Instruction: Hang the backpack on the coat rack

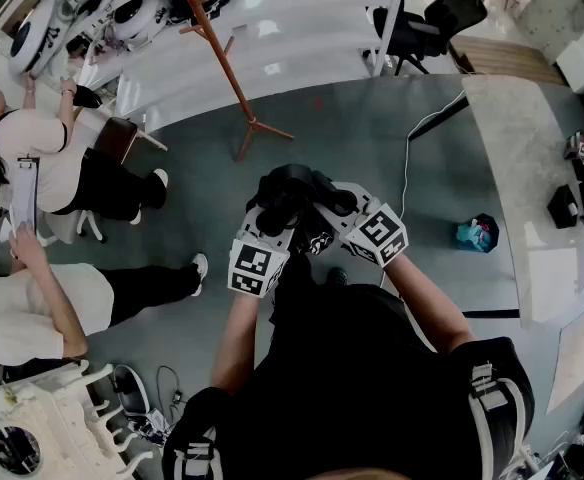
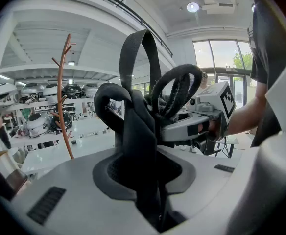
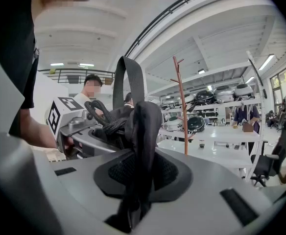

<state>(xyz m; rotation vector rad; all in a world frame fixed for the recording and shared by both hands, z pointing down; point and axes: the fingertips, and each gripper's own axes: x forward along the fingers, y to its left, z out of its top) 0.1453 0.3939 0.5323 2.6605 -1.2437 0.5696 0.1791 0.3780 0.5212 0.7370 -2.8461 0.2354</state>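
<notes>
In the head view I hold the black backpack (image 1: pixel 290 200) up in front of me between both grippers. My left gripper (image 1: pixel 268 226) is shut on one black strap (image 2: pixel 137 131), which fills its jaws. My right gripper (image 1: pixel 338 218) is shut on another black strap (image 3: pixel 142 136). Each gripper shows in the other's view, the right gripper (image 2: pixel 198 119) and the left gripper (image 3: pixel 72 123), with looped handles between them. The brown wooden coat rack (image 1: pixel 218 56) stands on the grey floor ahead and slightly left; it also appears as the coat rack (image 2: pixel 61 97) and the coat rack (image 3: pixel 182 106).
Two people (image 1: pixel 42 168) sit at the left beside white equipment (image 1: pixel 32 438). A black office chair (image 1: pixel 434 16) stands at the back right. A long pale table (image 1: pixel 532 188) runs down the right, with a teal bag (image 1: pixel 475 233) and a white cable (image 1: pixel 408 158) on the floor.
</notes>
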